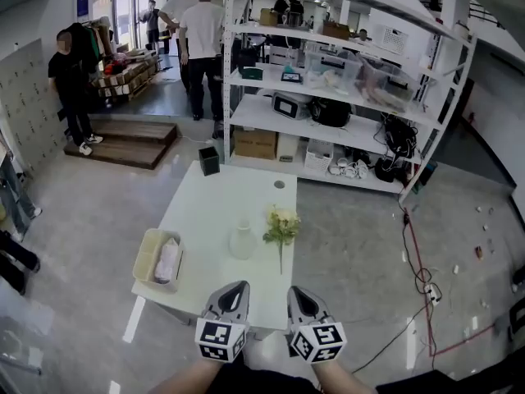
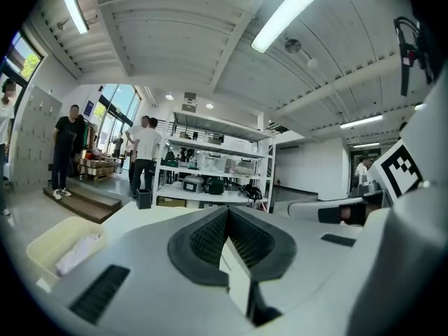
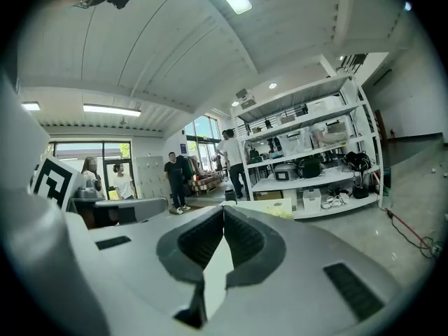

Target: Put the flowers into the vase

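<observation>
Flowers [image 1: 281,226] lie on the white table [image 1: 213,203], blooms at the far end and stem running back toward the person. They are almost straight ahead of the right gripper [image 1: 297,290], the nearer one. The tray [image 1: 143,249] at the table's left holds a pale bundle. The vase [image 1: 241,241] stands just left of the flowers with nothing sticking out. Both the right and the left gripper [image 1: 239,286] are closed tight and hold nothing.

No lettering can be read (the blue wall sign [image 1: 83,5] is too small).
</observation>
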The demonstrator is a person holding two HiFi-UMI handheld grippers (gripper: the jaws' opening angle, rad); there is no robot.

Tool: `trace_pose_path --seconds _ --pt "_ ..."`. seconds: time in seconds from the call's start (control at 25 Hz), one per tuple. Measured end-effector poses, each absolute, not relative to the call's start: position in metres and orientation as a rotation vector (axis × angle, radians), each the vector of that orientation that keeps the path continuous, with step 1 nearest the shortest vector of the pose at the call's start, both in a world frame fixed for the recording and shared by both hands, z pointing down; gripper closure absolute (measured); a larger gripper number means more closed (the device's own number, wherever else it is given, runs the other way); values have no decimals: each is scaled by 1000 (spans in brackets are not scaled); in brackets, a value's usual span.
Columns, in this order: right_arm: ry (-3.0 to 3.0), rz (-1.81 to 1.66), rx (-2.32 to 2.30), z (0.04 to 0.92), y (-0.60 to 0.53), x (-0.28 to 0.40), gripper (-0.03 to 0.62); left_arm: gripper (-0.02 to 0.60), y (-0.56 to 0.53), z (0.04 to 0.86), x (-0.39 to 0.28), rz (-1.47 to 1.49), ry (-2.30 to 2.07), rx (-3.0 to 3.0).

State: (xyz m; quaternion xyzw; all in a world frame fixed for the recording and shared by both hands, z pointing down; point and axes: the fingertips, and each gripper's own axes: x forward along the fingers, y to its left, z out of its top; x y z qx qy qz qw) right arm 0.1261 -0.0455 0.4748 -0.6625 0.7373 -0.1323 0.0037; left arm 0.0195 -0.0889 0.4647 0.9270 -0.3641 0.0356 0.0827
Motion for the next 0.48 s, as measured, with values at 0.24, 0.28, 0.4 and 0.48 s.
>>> trace_pose_path --seconds 0.24,0.28,0.4,0.48 --pt "2261 -414 -2141 474 -105 114 589 577 -151 467 8 113 -1015 2776" --pt "2255 -418 -2152 475 -111 114 589 577 -157 470 9 114 -1004 2772" --pt "2244 -434 -2172 479 -123 117 589 577 -171 475 10 125 -987 2759" --pt "2248 -439 -2170 479 -132 119 589 577 -177 476 13 133 -985 2756"
